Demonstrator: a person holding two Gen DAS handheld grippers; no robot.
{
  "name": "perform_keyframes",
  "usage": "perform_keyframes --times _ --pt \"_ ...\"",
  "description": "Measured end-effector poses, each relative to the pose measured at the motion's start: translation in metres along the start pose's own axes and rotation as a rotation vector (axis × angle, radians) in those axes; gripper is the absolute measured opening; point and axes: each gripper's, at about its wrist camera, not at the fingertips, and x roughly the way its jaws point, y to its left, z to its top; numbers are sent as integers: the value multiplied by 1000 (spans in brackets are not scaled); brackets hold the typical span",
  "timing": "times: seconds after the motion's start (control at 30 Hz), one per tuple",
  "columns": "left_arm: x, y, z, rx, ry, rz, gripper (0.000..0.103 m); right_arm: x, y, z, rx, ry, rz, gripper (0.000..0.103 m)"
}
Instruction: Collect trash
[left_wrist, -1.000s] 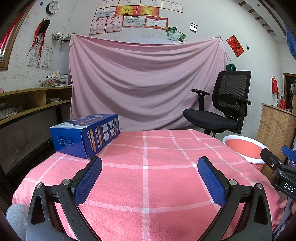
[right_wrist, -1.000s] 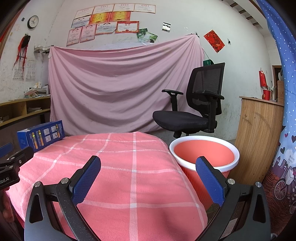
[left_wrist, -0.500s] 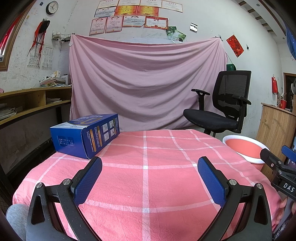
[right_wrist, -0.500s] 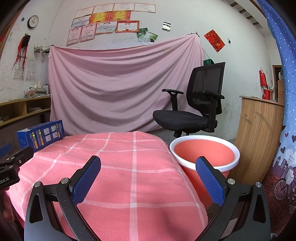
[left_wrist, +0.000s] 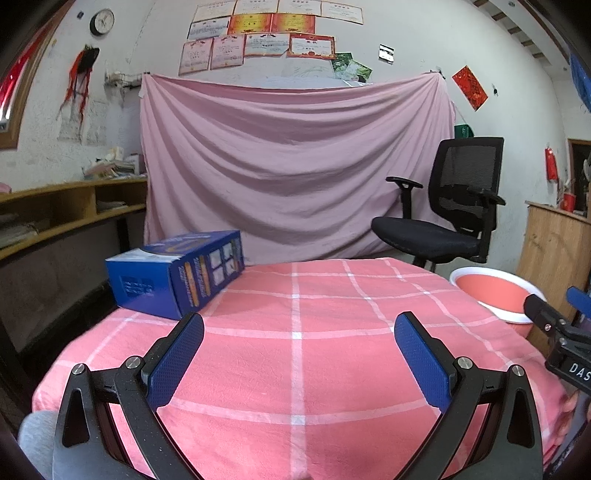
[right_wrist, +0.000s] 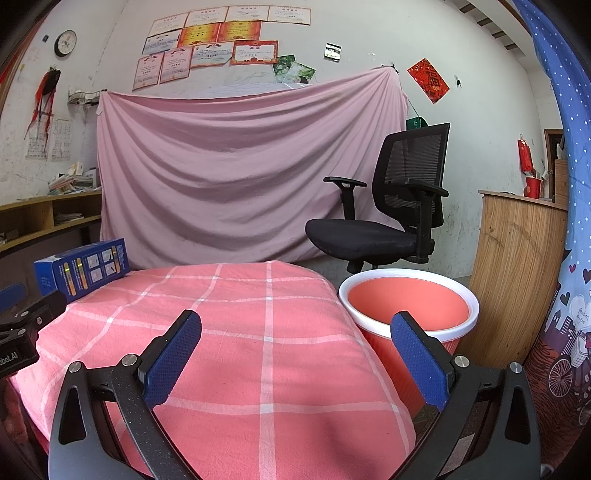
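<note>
A blue cardboard box (left_wrist: 177, 273) lies on the far left of the table with the pink checked cloth (left_wrist: 295, 354); it also shows in the right wrist view (right_wrist: 83, 269). A salmon bin with a white rim (right_wrist: 408, 306) stands on the floor at the table's right side, and also shows in the left wrist view (left_wrist: 491, 293). My left gripper (left_wrist: 299, 347) is open and empty above the table's near edge, to the right of and nearer than the box. My right gripper (right_wrist: 295, 345) is open and empty over the table's right part, beside the bin.
A black office chair (right_wrist: 388, 221) stands behind the bin. A wooden cabinet (right_wrist: 517, 273) is to the right of the bin. A pink sheet (left_wrist: 295, 173) hangs on the back wall. Wooden shelves (left_wrist: 66, 210) run along the left.
</note>
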Motion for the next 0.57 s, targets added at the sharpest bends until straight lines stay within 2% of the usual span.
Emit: perform_keyframes --times 0.57 --pt "6 8 -2 -19 18 3 101 -2 0 -5 -1 7 6 103"
